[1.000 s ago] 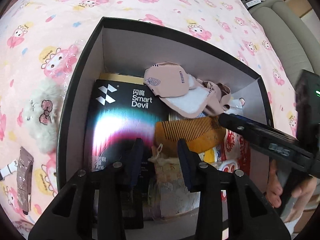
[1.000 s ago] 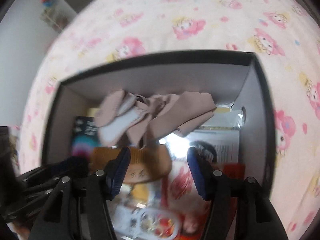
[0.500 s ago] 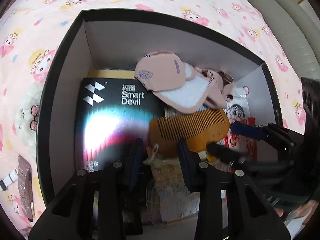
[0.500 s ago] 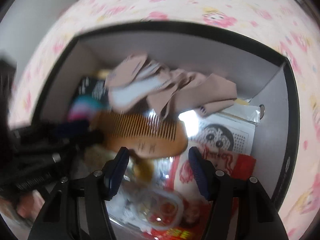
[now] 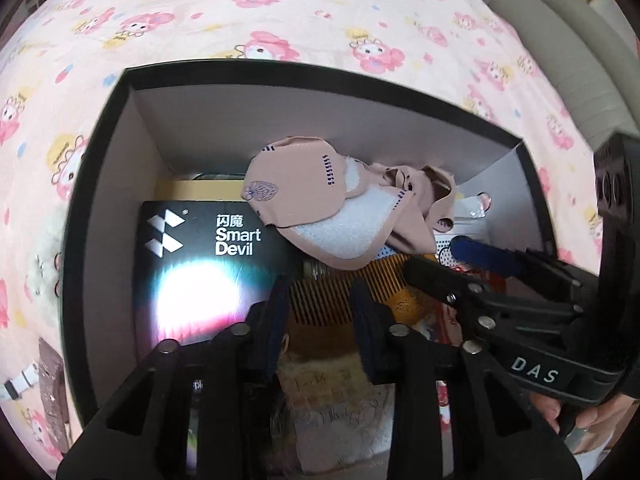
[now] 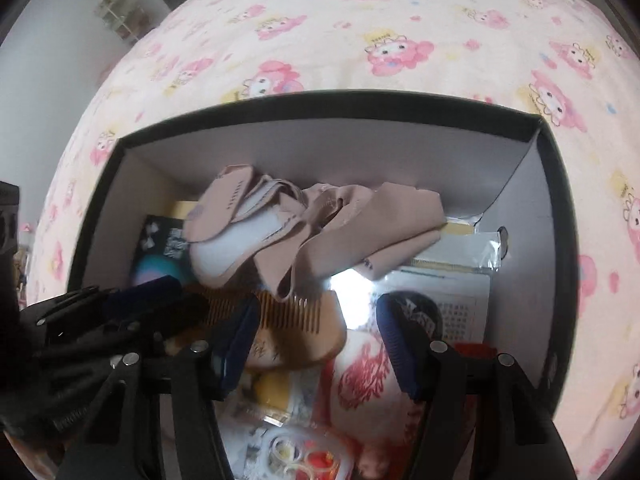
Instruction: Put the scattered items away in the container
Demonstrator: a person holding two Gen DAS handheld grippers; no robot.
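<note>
A black box (image 5: 100, 152) with grey inner walls (image 6: 320, 148) sits on the pink cartoon bedspread. Inside lie a black "Smart Devil" package (image 5: 208, 272), pink socks (image 5: 316, 204) (image 6: 320, 232), a wooden comb (image 5: 328, 304) (image 6: 296, 320), a mesh pouch (image 5: 332, 396) and snack packets (image 6: 360, 376). My left gripper (image 5: 320, 320) is open and empty over the comb and pouch. My right gripper (image 6: 316, 344) is open and empty just above the comb and packets. It also shows in the left wrist view (image 5: 448, 260), reaching in from the right.
Outside the box on the left lie a white plush toy (image 5: 44, 264), a brown sachet (image 5: 52, 392) and a small white item (image 5: 18, 382). A grey sofa (image 5: 568, 52) stands beyond the bed at the right. A shelf (image 6: 120, 20) stands by the far wall.
The right gripper has swung in over the comb, close beside the left gripper. The left gripper has shifted slightly over the box. Both stay open and empty.
</note>
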